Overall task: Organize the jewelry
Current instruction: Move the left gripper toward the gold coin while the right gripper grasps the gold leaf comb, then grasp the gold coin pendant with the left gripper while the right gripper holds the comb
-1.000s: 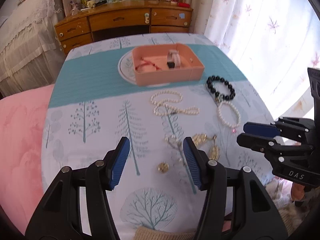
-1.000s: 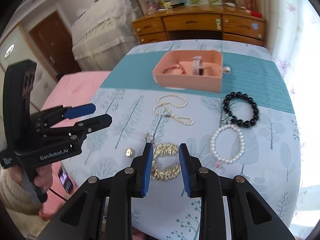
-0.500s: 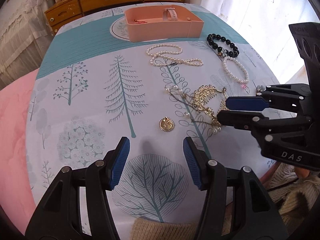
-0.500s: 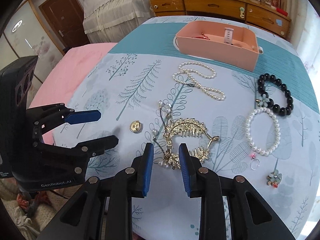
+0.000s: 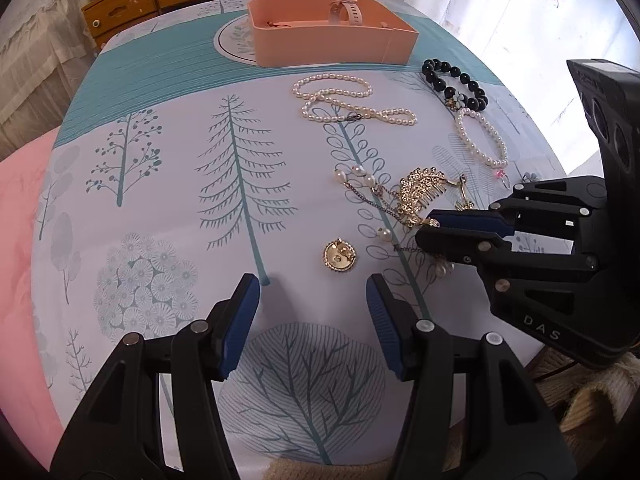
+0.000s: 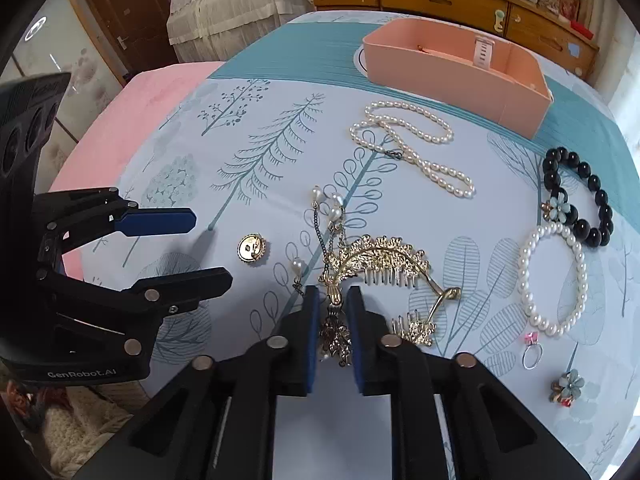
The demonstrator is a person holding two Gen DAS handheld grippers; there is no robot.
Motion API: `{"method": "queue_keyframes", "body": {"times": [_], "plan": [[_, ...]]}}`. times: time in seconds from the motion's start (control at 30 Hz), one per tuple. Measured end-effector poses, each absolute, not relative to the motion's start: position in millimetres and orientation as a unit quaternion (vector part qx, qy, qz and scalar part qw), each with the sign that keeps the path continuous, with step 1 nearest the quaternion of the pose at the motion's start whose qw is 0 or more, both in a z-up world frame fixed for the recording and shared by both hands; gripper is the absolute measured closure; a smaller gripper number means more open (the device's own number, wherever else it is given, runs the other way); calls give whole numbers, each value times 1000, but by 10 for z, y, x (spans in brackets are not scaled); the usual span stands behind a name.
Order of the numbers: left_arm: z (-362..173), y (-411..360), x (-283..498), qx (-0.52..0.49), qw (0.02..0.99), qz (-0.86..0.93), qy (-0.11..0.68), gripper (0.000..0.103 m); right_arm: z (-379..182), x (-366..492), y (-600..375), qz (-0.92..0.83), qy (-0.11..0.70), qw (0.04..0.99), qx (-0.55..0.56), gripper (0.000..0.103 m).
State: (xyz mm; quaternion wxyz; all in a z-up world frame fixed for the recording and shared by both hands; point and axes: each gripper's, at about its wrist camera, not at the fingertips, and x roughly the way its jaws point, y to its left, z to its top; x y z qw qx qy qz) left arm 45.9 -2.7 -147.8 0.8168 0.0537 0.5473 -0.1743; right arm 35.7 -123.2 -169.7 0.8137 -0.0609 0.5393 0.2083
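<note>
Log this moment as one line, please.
right gripper: just closed on gold hair comb | left gripper: open, empty, near gold brooch | pink box: holds watch

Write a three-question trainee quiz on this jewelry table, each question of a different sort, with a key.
1. True or false: the left gripper holds the round gold brooch.
2. The right gripper has just been closing around:
A. the pearl necklace
B. the gold hair comb piece
C. the black bead bracelet
3. Fill in: the watch stands inside the pink ____.

Key: 1 false, its jaws stand open short of the brooch; 2 B, its dangling end sits between the jaws; 3 box.
</note>
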Motion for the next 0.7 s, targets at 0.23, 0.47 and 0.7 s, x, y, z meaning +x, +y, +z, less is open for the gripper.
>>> {"method": "queue_keyframes", "body": {"times": [0.23, 0.47, 0.7], "plan": [[-1491, -106, 531, 62, 817, -187, 542, 67, -1644, 350, -1339, 191, 528, 826, -49, 93], [-1570, -141, 565, 71, 811, -190, 549, 77, -1620, 358, -1547, 181, 528, 830, -12, 93], [-1593, -215, 588, 85, 808, -190, 551, 77, -1623, 368, -1572, 186, 525, 831, -10, 93]]}}
